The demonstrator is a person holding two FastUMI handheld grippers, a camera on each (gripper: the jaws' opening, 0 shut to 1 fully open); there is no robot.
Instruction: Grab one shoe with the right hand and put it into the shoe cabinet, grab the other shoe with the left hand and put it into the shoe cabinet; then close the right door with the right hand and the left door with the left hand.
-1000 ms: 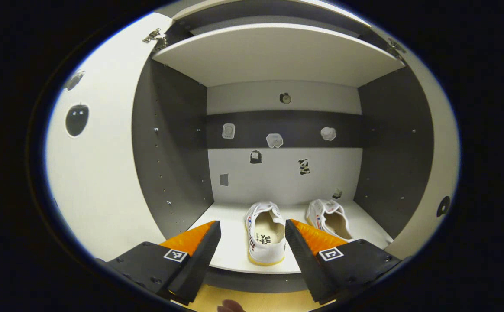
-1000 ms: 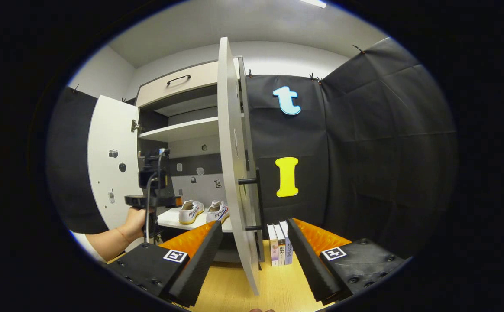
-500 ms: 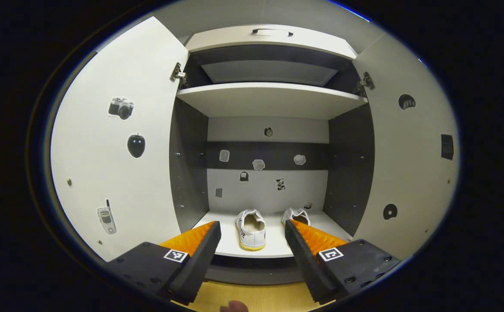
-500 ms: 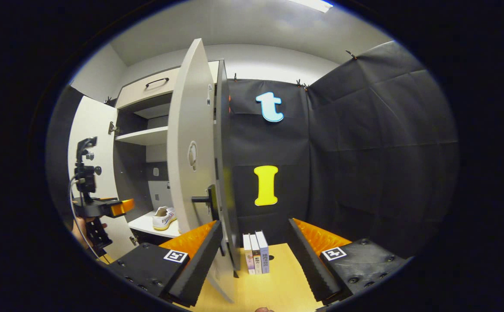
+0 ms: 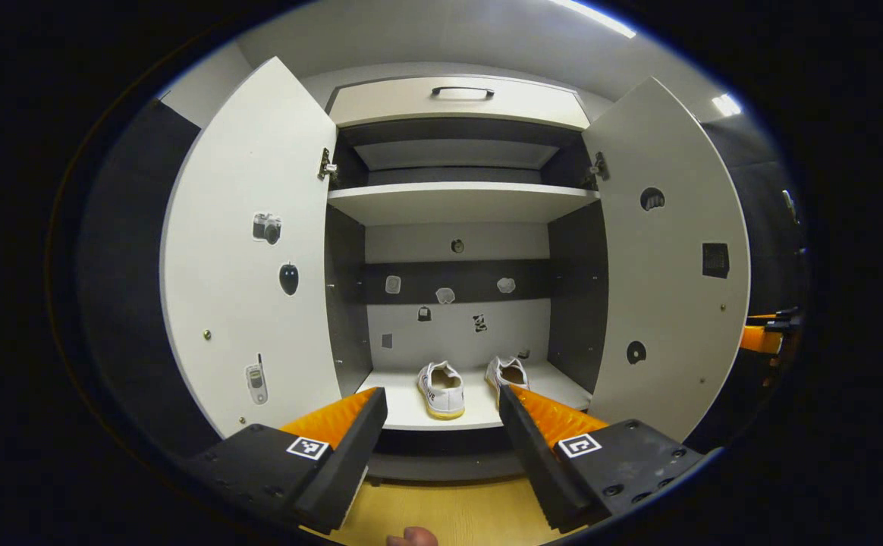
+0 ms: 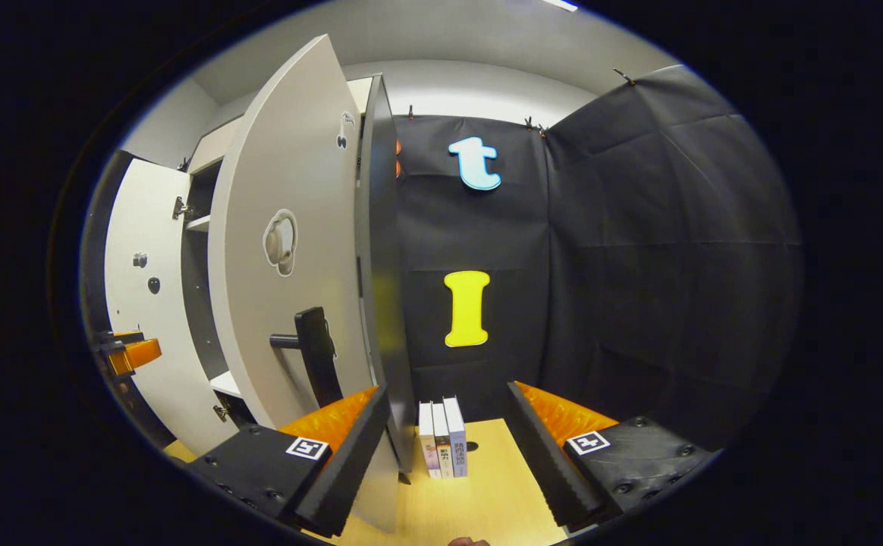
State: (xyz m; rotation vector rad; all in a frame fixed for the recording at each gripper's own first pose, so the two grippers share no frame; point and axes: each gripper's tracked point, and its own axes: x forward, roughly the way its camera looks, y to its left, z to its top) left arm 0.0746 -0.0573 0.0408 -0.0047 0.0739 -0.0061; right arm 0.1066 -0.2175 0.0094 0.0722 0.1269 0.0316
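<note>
In the left gripper view, my left gripper (image 5: 441, 413) has its orange-and-black jaws spread wide with nothing between them. It faces the white shoe cabinet (image 5: 460, 203) square on. Both of its flat white doors stand open: the left door (image 5: 248, 258) and the right door (image 5: 665, 265), each dotted with small stickers. On the lower white shelf (image 5: 400, 406) sit two white canvas shoes, heels toward me: the left shoe (image 5: 441, 388) and the right shoe (image 5: 508, 373) just beside it, apart from my fingers. At the far right edge I see an orange bit of the other gripper (image 5: 762, 337).

In the right gripper view, my right gripper (image 6: 445, 421) is also open and empty. The right door's outer face (image 6: 290, 250) with its black bar handle (image 6: 312, 356) stands just left of my jaws. Three upright books (image 6: 441, 447) stand on the pale wooden floor (image 6: 479, 500).
</note>
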